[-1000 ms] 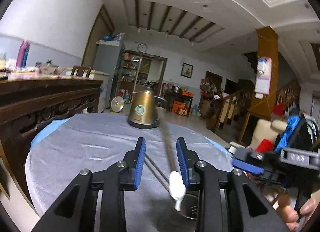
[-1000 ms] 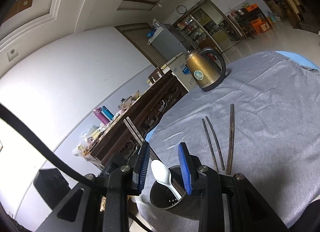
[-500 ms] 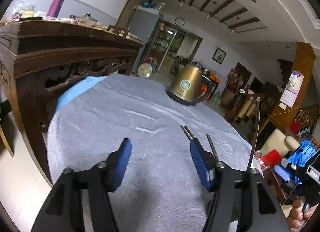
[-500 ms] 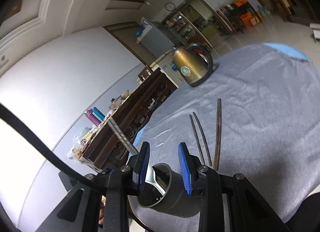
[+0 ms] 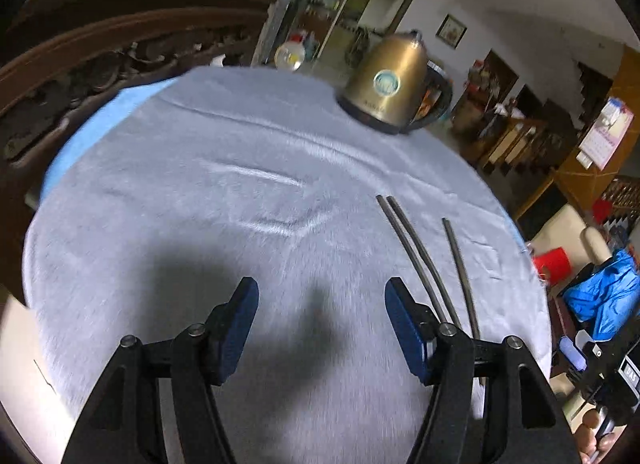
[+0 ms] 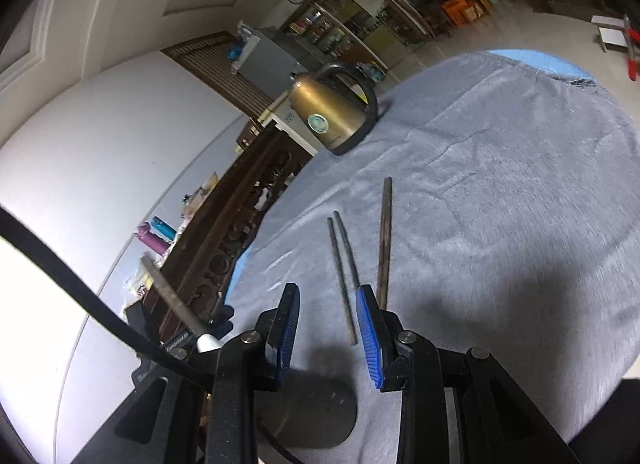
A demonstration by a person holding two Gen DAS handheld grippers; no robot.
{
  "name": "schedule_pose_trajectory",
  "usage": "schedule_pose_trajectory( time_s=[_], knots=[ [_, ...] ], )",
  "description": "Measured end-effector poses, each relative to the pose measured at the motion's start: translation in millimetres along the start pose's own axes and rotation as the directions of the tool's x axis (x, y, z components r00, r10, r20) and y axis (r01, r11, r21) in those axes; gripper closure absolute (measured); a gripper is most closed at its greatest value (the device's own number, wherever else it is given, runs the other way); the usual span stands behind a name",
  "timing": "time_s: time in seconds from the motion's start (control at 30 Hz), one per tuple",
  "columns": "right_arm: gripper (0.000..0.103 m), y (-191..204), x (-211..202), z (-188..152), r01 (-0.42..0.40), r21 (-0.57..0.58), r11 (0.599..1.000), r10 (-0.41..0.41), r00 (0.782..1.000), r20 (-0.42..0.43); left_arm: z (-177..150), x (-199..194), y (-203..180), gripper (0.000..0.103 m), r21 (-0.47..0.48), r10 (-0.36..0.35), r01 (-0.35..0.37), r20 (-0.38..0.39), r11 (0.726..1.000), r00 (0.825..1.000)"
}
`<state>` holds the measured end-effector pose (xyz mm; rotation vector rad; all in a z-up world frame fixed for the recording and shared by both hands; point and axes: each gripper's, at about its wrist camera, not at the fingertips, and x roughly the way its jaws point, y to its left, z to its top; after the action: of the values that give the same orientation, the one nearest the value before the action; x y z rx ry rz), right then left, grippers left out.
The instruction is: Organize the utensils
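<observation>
Three dark chopsticks lie on the grey tablecloth: a pair [image 5: 416, 252] [image 6: 344, 264] side by side and a single one [image 5: 460, 264] [image 6: 385, 240] to their right. My left gripper [image 5: 320, 324] is open and empty, above the cloth left of the chopsticks. My right gripper [image 6: 328, 328] has its jaws apart with nothing between them. Below it stands the dark utensil holder [image 6: 316, 412]. A chopstick [image 6: 168, 296] and a white spoon end [image 6: 208, 342] stick up at its left, from behind the left finger.
A gold kettle [image 5: 390, 84] [image 6: 332, 116] stands at the far side of the round table [image 5: 160, 184]. A carved dark wooden sideboard [image 5: 80, 64] runs along the table's left. Chairs and clutter lie beyond the table's right edge.
My left gripper let go of the chopstick over the holder, opened wide and swung left and down toward the cloth. My right gripper rose and tilted; the holder now sits lower in its view.
</observation>
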<state>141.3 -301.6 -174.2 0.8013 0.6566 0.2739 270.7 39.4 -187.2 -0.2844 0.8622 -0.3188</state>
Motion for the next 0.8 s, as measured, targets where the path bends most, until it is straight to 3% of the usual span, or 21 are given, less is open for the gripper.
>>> schedule_pose_trajectory(
  time_s=[0.13,0.23,0.37,0.47,0.53,0.8],
  knots=[
    [0.07,-0.9,40.0,26.2,0.015,-0.038,0.999,-0.019,0.993,-0.115,11.5,22.0,-12.7,0.036,0.014,0.0,0.0,-0.031,1.0,1.0],
    [0.07,8.3,84.6,49.2,0.024,-0.124,0.992,-0.052,0.972,-0.231,18.2,37.1,-20.9,0.036,0.034,0.002,0.0,-0.056,0.999,0.998],
    [0.07,21.6,142.8,76.8,0.003,-0.196,0.981,-0.068,0.944,-0.323,25.9,51.7,-21.9,0.036,0.047,0.028,-0.023,-0.096,0.999,0.995],
    [0.07,32.5,185.6,93.3,0.009,-0.253,0.968,-0.102,0.927,-0.361,30.8,57.5,-22.9,0.036,0.073,0.051,-0.043,-0.114,0.996,0.992],
    [0.07,39.8,217.3,98.2,0.004,-0.288,0.958,-0.127,0.903,-0.41,35.4,59.6,-21.6,0.036,0.088,0.065,-0.055,-0.118,0.995,0.991],
    [0.079,43.8,289.7,97.5,0.07,-0.383,0.921,-0.255,0.851,-0.458,57.2,71.1,-20.6,0.036,0.113,0.077,-0.061,-0.145,0.992,0.986]
  ],
)
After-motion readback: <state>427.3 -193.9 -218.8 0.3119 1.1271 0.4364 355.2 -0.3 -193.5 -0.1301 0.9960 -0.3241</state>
